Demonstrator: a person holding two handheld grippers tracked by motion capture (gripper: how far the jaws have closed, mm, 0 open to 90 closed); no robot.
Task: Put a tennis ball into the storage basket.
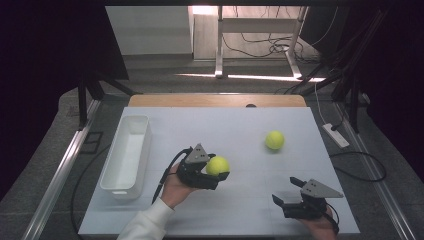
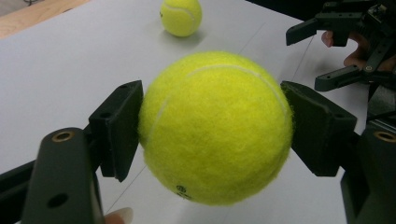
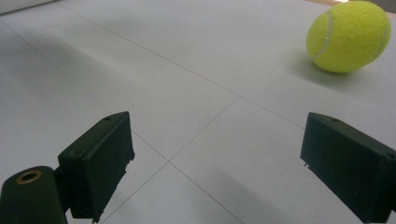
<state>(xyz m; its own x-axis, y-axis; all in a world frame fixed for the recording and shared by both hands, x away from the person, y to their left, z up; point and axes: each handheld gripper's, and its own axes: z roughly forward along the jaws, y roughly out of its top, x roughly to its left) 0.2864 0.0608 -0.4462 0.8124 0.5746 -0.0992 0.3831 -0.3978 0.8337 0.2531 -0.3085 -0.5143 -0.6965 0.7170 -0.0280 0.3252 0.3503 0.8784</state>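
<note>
My left gripper [image 2: 212,128] had its jaws pressed on both sides of the tennis ball [image 2: 215,128], round, so no long axis, printed mark underneath. My right gripper [image 3: 215,163] gaped wide, holding nothing.

Dark room, black drapes both sides. White table top [image 1: 235,125] w/ wood far edge, grey floor [image 1: 165,75] beyond; white desk frame [image 1: 260,35] at back, loose cables under it, bright light strip on floor

Tub [image 1: 127,152] left of balls [image 1: 274,140]
</note>
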